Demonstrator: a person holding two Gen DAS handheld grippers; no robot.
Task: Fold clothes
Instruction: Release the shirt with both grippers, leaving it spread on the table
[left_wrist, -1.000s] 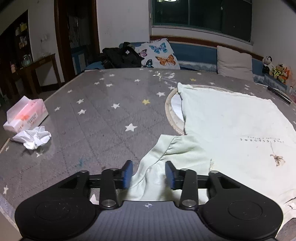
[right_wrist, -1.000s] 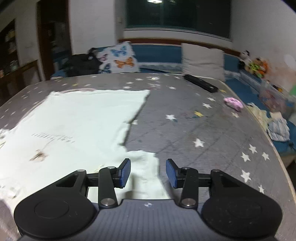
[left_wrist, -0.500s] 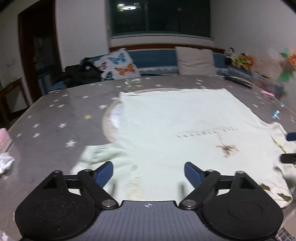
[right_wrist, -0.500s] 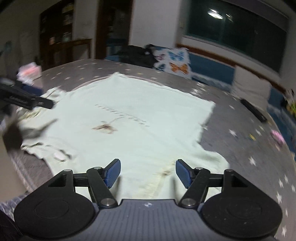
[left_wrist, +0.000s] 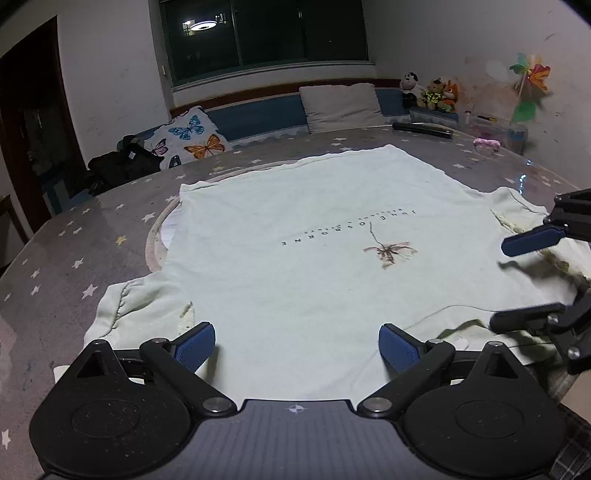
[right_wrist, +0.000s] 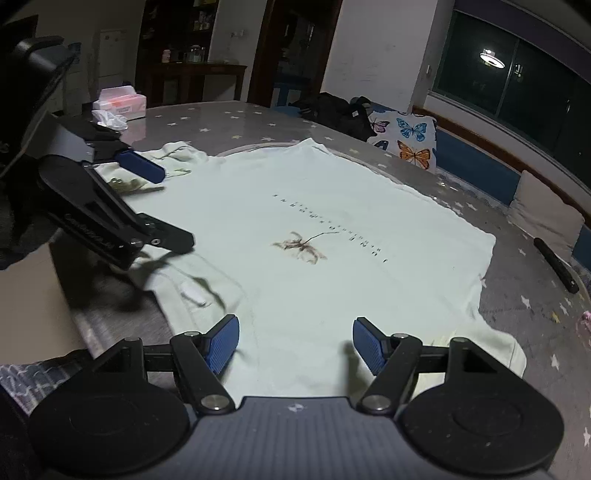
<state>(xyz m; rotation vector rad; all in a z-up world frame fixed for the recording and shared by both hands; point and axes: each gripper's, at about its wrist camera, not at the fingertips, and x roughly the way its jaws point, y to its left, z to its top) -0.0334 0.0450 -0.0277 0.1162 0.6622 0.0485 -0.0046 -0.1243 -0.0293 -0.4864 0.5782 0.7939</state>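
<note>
A pale green T-shirt (left_wrist: 314, 258) lies spread flat on the star-patterned table (left_wrist: 74, 240), print up, its collar end nearest me. My left gripper (left_wrist: 297, 339) hovers over the near edge beside the left sleeve. Its jaws are opening wide and the cloth lies under them, not pinched. My right gripper (right_wrist: 295, 339) stands open over the T-shirt (right_wrist: 314, 266) near the right sleeve, gripping nothing. Each gripper shows in the other's view: the right gripper (left_wrist: 524, 280) at the right edge, the left gripper (right_wrist: 162, 203) at the left.
A tissue box (right_wrist: 120, 103) and a crumpled tissue (right_wrist: 110, 118) sit at the table's far left. A black bar (left_wrist: 421, 130) and a pink item (left_wrist: 487, 143) lie at the far right. A round mat (left_wrist: 155, 236) peeks from under the shirt. Pillows and a black bag (left_wrist: 125, 166) lie beyond.
Both grippers opened and let go of the sleeves they had between their fingers. Both swung inward over the shirt's near edge, so each now sees the other.
</note>
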